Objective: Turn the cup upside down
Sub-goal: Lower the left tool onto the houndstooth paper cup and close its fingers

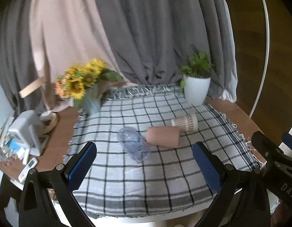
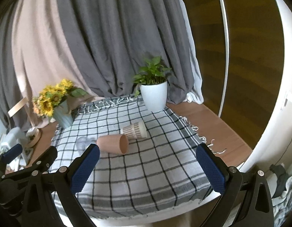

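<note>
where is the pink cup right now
The pink cup lies on its side mid-cloth in both views, between the clear cup on its left and the patterned cup just behind on its right.

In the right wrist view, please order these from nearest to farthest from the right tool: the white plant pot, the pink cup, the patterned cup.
From the right tool:
1. Pink cup, lying on its side, left of center.
2. Patterned cup, also lying, just behind it.
3. White plant pot, upright at the cloth's far edge.
</note>
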`<action>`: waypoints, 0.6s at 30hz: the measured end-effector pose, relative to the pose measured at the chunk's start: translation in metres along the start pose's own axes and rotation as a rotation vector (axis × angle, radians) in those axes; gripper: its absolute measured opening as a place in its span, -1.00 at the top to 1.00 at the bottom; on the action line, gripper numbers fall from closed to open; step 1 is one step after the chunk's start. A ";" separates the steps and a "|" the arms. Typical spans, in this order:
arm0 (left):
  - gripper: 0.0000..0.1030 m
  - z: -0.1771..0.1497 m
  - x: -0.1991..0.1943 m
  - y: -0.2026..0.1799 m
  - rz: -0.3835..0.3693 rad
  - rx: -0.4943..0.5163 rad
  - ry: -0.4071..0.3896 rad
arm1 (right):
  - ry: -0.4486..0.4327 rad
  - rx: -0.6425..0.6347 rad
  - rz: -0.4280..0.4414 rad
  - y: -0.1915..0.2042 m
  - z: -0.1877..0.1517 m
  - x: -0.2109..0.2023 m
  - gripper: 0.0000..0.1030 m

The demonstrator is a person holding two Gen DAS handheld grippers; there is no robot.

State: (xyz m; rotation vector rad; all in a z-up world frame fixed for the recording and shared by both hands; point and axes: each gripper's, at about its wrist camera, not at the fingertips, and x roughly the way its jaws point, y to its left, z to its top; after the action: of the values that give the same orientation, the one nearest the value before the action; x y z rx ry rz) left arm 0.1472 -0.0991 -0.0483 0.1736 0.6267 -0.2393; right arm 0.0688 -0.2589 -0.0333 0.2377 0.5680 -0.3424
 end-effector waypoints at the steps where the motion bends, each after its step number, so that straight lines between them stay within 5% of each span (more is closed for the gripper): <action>1: -1.00 0.004 0.009 -0.003 -0.018 0.010 0.016 | 0.022 0.012 0.001 -0.003 0.004 0.010 -0.99; 18: -1.00 0.066 0.180 -0.067 -0.291 0.450 0.292 | 0.261 0.358 -0.190 -0.038 0.022 0.135 -0.99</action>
State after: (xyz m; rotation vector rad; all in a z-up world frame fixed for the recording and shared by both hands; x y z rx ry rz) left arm 0.3066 -0.2093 -0.1088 0.5590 0.8833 -0.6441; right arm 0.1716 -0.3347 -0.0960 0.5810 0.7882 -0.6035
